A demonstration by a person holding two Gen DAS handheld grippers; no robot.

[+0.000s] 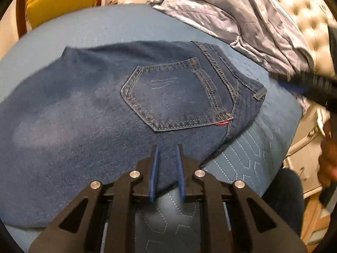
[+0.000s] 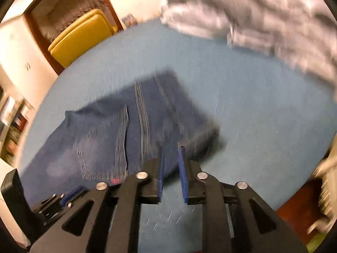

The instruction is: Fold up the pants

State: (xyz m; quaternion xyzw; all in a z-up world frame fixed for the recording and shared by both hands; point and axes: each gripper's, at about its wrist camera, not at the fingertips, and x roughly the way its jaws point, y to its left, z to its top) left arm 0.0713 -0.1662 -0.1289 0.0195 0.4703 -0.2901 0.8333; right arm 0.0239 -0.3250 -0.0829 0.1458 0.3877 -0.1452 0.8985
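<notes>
L gripper (image 1: 167, 147): jaws a bit apart, nothing pinched, just over the near edge of the jeans (image 1: 118, 105). R gripper (image 2: 171, 148): jaws also apart w/ nothing in them, over the jeans' near corner. Jeans lie on the blue bed (image 1: 84, 29), near its front edge, folded into a short flat stack w/ the back pocket (image 1: 179, 94) on top. Gray blanket (image 1: 242, 14) is bunched at the bed's far side. Fold looks about done; maybe 1 more fold or some smoothing is left.
</notes>
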